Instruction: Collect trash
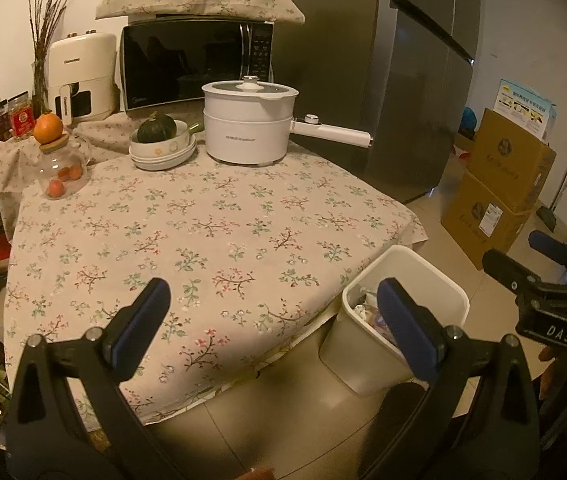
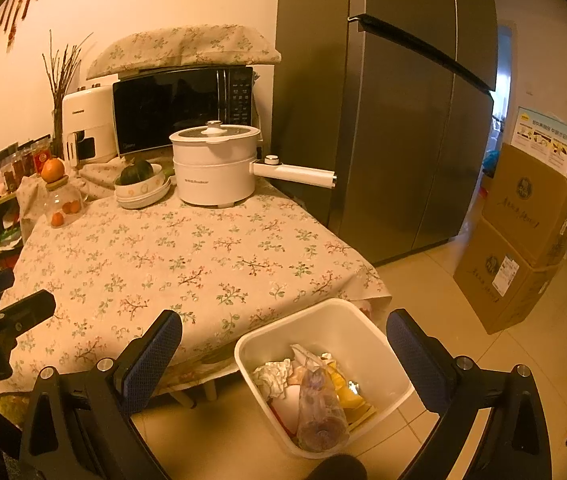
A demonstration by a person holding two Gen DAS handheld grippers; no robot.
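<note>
A white square trash bin (image 2: 363,332) stands on the floor at the table's front right corner; it also shows in the left wrist view (image 1: 439,276). It holds crumpled paper (image 2: 273,374), a plastic-wrapped bottle (image 2: 319,412) and yellow wrappers (image 2: 349,396). My right gripper (image 2: 283,346) is open and empty, just above the bin. My left gripper (image 1: 273,308) is open and empty above the table's front edge. The right gripper also shows at the right of the left wrist view (image 1: 523,260).
A table with a floral cloth (image 1: 203,220) bears a white electric pot (image 1: 249,124), bowls with a green squash (image 1: 163,140), a glass jar with oranges (image 1: 59,168), a microwave (image 1: 195,64) and an air fryer (image 1: 83,76). A grey fridge (image 2: 403,120) and stacked cardboard boxes (image 2: 523,240) stand right.
</note>
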